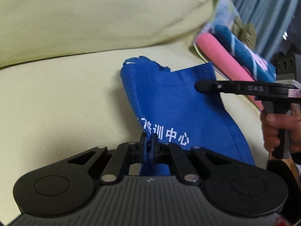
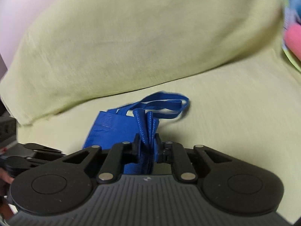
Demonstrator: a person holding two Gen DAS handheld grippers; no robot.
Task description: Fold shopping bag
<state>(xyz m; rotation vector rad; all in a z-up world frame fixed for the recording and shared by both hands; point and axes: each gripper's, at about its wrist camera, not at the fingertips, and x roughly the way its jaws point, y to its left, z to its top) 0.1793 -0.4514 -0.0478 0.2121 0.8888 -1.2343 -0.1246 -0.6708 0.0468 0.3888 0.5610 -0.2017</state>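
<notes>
Left wrist view: left tool [image 1: 150, 141] clamped on the near edge of a blue shopping bag [image 1: 175, 111] lying on a yellow-green sofa seat [image 1: 56, 98], right tool [image 1: 197, 85] over its far right part; right wrist view: right tool [image 2: 147, 141] pinching the bag's gathered edge [image 2: 148, 126], handles [image 2: 165, 103] trailing beyond.

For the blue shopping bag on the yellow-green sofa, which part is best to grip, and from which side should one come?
Grip the blue shopping bag at a stitched edge, coming in level from the side so the jaws close across the flat layers. The fabric is thin and limp, and the seams are probably firmer. The left hand-held gripper already pinches the edge by the white lettering; the right hand-held gripper clamps several bunched layers near the handles.
</notes>
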